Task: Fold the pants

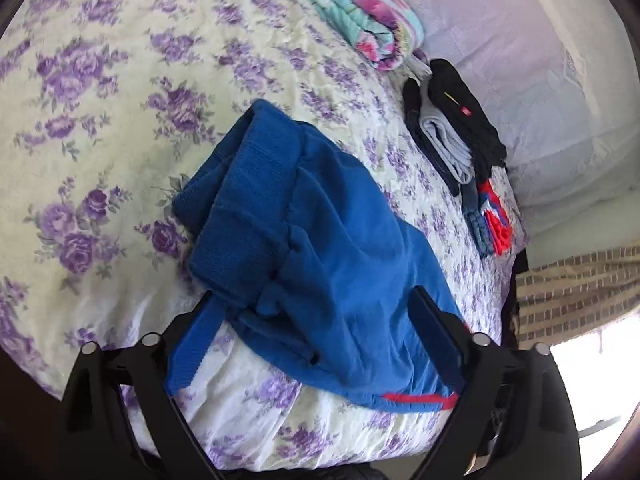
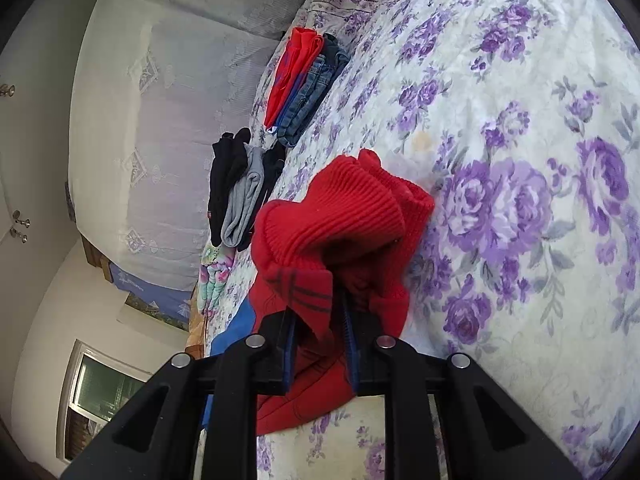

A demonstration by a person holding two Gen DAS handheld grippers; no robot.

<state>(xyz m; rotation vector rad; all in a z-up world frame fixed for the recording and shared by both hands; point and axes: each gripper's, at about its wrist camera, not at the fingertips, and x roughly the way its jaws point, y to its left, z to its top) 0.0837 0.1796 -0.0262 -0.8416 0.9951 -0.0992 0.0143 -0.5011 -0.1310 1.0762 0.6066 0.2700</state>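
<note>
The pants are blue with red trim. In the left wrist view the blue part (image 1: 320,248) lies bunched on the flowered bedspread (image 1: 100,120), a ribbed blue cuff at its far end. My left gripper (image 1: 316,304) is open, its fingers on either side of the blue cloth near the front edge. In the right wrist view my right gripper (image 2: 320,320) is shut on the red part of the pants (image 2: 340,232), whose ribbed red cuff bunches up just beyond the fingertips above the bedspread (image 2: 520,160).
A stack of folded clothes (image 1: 452,128), black, grey, denim and red, lies by the lilac pillow (image 1: 520,60); it also shows in the right wrist view (image 2: 304,84). A rolled turquoise blanket (image 1: 360,12) lies at the back. The bed's edge and a window (image 2: 96,392) are nearby.
</note>
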